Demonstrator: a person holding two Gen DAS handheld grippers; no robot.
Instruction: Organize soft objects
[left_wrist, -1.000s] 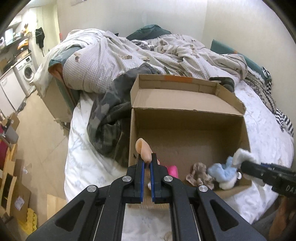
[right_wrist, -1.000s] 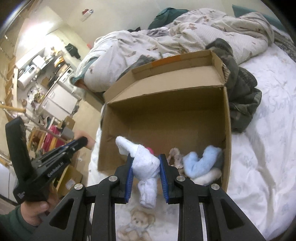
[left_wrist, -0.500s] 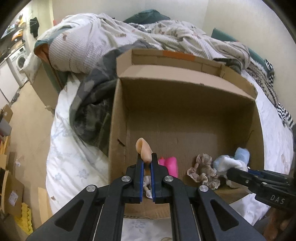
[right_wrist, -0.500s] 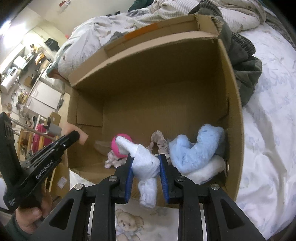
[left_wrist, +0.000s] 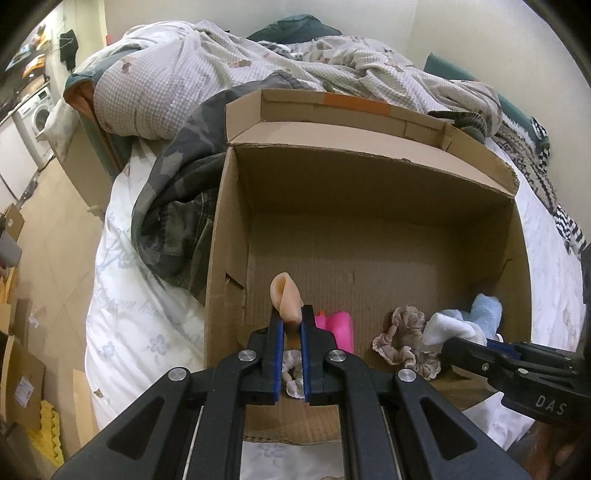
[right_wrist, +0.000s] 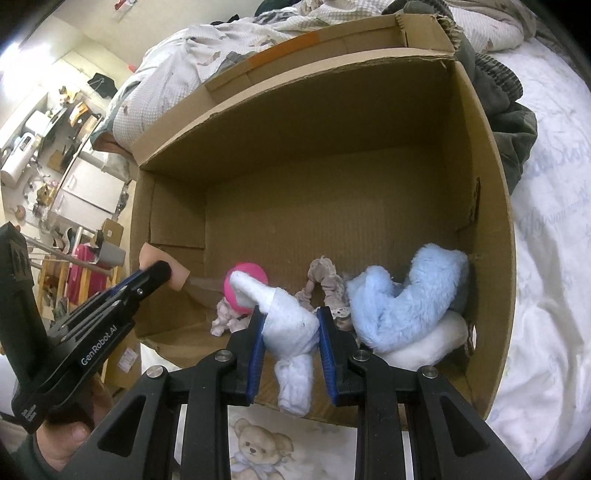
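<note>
**Q:** Status of the sort?

**A:** The cardboard box (right_wrist: 491, 206) sits open on the bed (left_wrist: 147, 325). Already inside, along the near wall: a fluffy blue plush (right_wrist: 406, 295) on a white plush (right_wrist: 428, 343) in the right corner, a beige scrunchie (left_wrist: 406, 343), a pink ball (right_wrist: 255, 277) and a small pale scrunchie (right_wrist: 225, 317). My estimate: well advanced; two items still to release. More items may lie outside the views.

**Q:** Tongs?

**A:** My right tongs (right_wrist: 290, 328) are clamped partway on a white fuzzy sock (right_wrist: 291, 325), compressed at the waist, its tail hanging over the near edge of the box. My left tongs (left_wrist: 291, 325) are nearly closed on a thin peach-coloured soft piece (left_wrist: 286, 299), which is folded and upright above the left near corner of the box.
</note>
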